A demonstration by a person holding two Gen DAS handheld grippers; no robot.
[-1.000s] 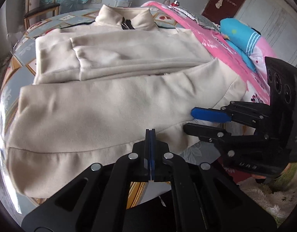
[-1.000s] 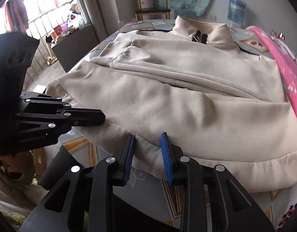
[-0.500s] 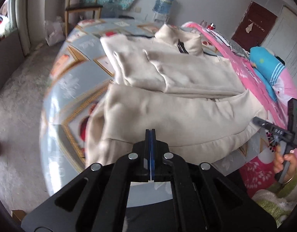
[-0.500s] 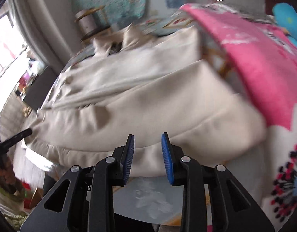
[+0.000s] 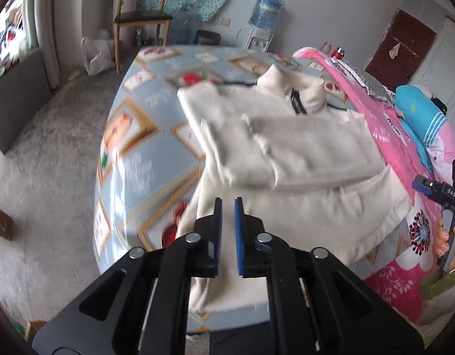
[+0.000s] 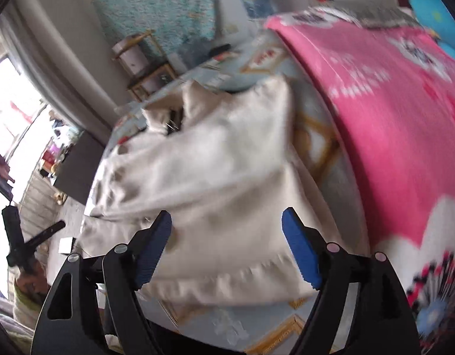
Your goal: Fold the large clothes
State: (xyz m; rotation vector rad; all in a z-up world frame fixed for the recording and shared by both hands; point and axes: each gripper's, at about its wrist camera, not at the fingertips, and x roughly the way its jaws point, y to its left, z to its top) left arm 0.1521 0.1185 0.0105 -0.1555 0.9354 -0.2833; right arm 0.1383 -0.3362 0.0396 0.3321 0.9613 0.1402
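A cream zip-up jacket [image 5: 298,159] lies on the bed with its sleeves folded across the body and its collar at the far end. My left gripper [image 5: 228,207] hovers over the jacket's near left hem corner, its jaws a small gap apart and empty. My right gripper [image 6: 227,222] is wide open and empty above the jacket's [image 6: 215,183] near right hem. The right gripper also shows at the right edge of the left wrist view [image 5: 434,190]. The left gripper shows at the far left of the right wrist view [image 6: 54,226].
The bed has a light blue patterned sheet [image 5: 144,148]. A pink floral quilt [image 6: 405,118] lies along the jacket's right side, with a blue pillow [image 5: 419,118] beyond. A wooden chair [image 5: 141,17] and a water dispenser [image 5: 264,26] stand by the far wall.
Both grippers have swung apart to the jacket's two hem corners. The left jaws went from shut to a small gap. The right jaws opened wide.
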